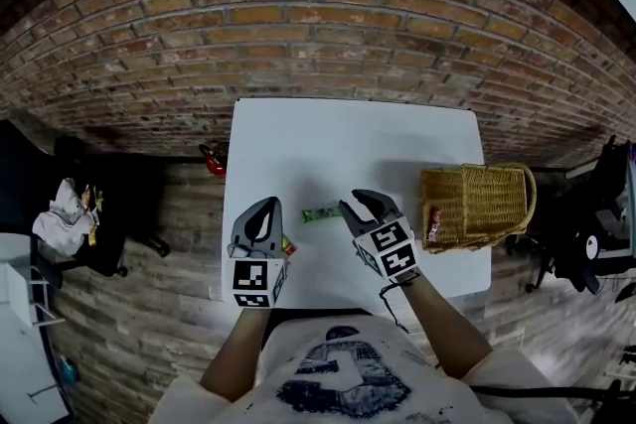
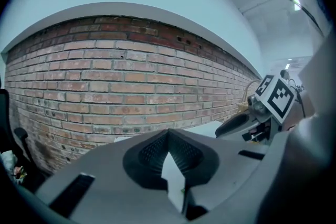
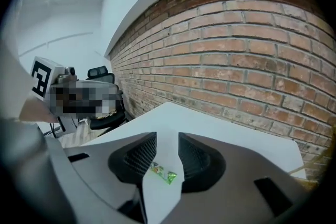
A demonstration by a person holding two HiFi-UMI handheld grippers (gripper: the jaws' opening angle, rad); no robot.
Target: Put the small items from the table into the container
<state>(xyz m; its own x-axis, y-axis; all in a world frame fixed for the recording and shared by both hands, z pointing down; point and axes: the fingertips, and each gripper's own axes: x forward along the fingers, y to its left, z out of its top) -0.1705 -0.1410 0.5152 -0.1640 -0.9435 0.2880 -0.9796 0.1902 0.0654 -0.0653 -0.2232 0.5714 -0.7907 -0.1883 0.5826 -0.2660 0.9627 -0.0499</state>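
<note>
- Table: white top, smooth, matt, no grain visible.
- Brick wall: red-brown brick, rough and matt, with pale recessed mortar joints.
- Floor: wood-look planks, grey-brown, low sheen.
- Basket: woven wicker, straw-coloured, coarse open weave.
- Green wrapper: thin crinkled film, glossy.
- Left gripper and right gripper: grey moulded plastic shells, smooth and matt.
- Pads: black, finely ribbed, rubber-like, dull.
- Marker cubes: flat black-and-white print, matt.
- Shirt: light cloth, soft, with a dark printed design.
</note>
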